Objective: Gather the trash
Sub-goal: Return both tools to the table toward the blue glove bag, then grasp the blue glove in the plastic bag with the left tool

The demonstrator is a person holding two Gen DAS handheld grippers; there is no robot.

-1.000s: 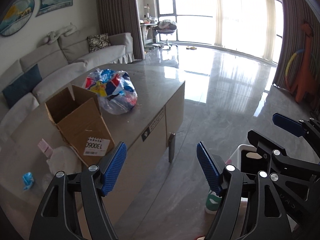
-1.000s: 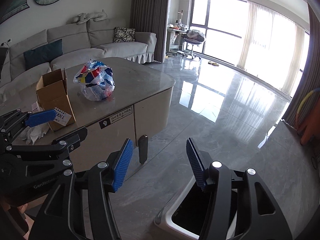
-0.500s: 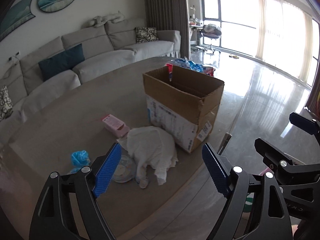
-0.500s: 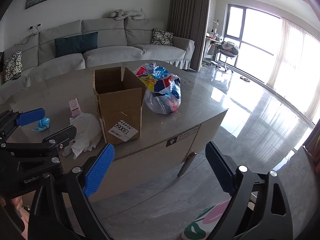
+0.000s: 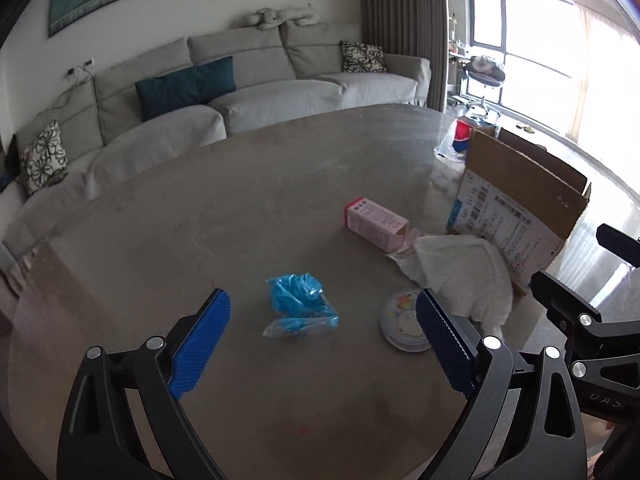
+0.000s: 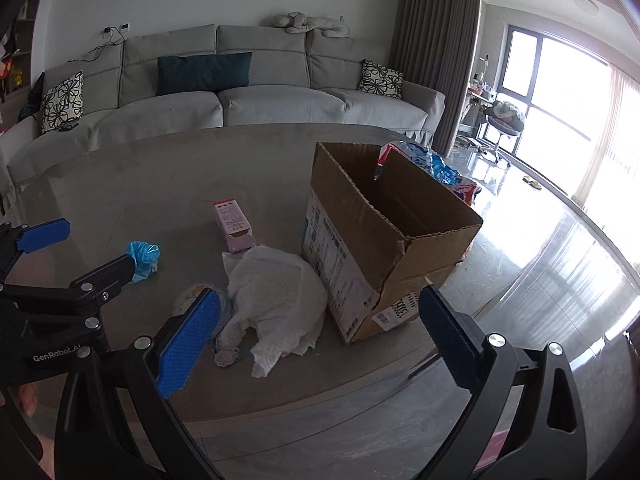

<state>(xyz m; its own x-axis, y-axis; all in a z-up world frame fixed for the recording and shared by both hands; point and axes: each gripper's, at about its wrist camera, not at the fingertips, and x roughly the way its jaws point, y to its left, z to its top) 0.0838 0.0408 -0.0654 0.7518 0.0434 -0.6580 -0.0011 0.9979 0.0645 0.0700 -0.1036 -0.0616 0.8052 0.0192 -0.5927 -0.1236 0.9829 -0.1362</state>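
Blue wrapper (image 5: 298, 306) lies just ahead between the left gripper's (image 5: 322, 334) empty, still-opening fingers; right gripper (image 6: 318, 338) opening too, farther off.

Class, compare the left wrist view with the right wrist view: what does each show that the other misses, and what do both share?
Only the left wrist view: the whole round printed lid, unobstructed.
Only the right wrist view: the cardboard box's open, empty-looking inside, and the glossy floor beyond.
Both: the table, blue wrapper, pink carton, white tissue, grey sofa, and both grippers, left gripper still opening, right gripper also opening, nothing between either's fingers.
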